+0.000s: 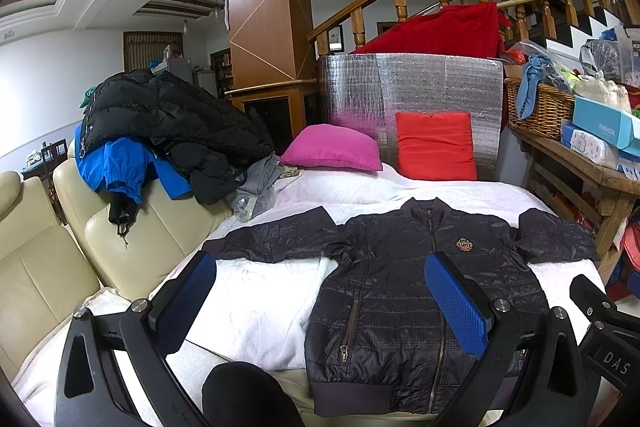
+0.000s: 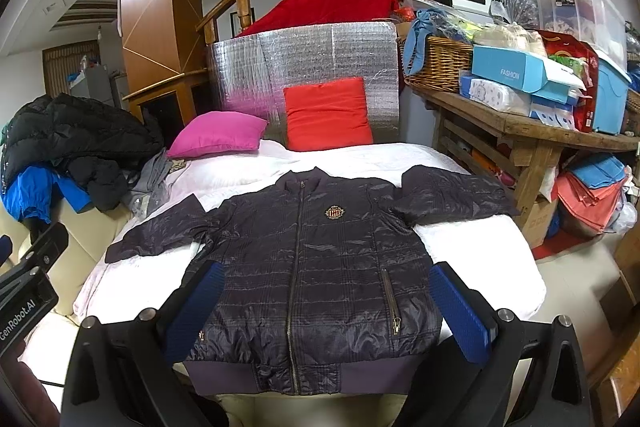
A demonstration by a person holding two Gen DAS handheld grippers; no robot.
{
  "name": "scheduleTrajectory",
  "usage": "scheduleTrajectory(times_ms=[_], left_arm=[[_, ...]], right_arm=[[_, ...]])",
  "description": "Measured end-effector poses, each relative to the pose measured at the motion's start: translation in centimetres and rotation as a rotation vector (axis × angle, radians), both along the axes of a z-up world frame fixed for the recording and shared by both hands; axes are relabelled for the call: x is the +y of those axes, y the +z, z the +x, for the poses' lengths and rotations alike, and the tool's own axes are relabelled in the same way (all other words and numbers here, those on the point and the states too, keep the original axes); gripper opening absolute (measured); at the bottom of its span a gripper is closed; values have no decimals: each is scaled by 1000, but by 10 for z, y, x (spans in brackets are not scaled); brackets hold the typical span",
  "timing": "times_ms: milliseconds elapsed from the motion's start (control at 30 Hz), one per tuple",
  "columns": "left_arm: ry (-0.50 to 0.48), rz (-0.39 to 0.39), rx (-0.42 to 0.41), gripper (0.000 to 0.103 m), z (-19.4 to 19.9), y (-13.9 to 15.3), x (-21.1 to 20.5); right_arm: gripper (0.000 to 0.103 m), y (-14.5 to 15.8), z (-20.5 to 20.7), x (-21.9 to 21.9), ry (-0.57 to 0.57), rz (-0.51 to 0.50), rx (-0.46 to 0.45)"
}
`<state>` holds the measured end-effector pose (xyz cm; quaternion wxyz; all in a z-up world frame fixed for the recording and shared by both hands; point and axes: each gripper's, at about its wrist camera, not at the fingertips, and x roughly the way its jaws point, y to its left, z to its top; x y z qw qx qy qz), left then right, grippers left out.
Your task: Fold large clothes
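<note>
Readable text: "FASHION" on the blue box on the side worktop; "ROX" on the clear bin behind it. "GenRobot.AI" on the left gripper body at the edge of the right view, "DAS…" (cut off) on the right gripper body in the left view. Jacket crest has lettering, too small to read.

Jacket lies flat, front up, zipped, on the white bed, hem toward the cameras, collar toward the pillows. Both sleeves spread out sideways; right one ends near the bed edge by the worktop, left one near the cream sofa.

Left gripper: fingers spread wide, holding nothing, above the jacket's left half and bare sheet. Right gripper: fingers spread wide, empty, straddling the jacket's lower body.

Room: bare sheet between collar and the pink pillow and red pillow. Coat pile on the sofa back spills onto the bed's far left corner. Hem sits at the near bed edge.
</note>
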<state>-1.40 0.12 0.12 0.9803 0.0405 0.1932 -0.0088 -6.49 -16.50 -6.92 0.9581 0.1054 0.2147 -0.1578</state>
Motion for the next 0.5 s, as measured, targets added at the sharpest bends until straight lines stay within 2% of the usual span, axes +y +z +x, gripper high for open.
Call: scheduleTrajectory(times_ms=[500], left_arm=[[1,-2,3,103,2,-1,3]], right_arm=[[103,0,2,1,1,-3,5]])
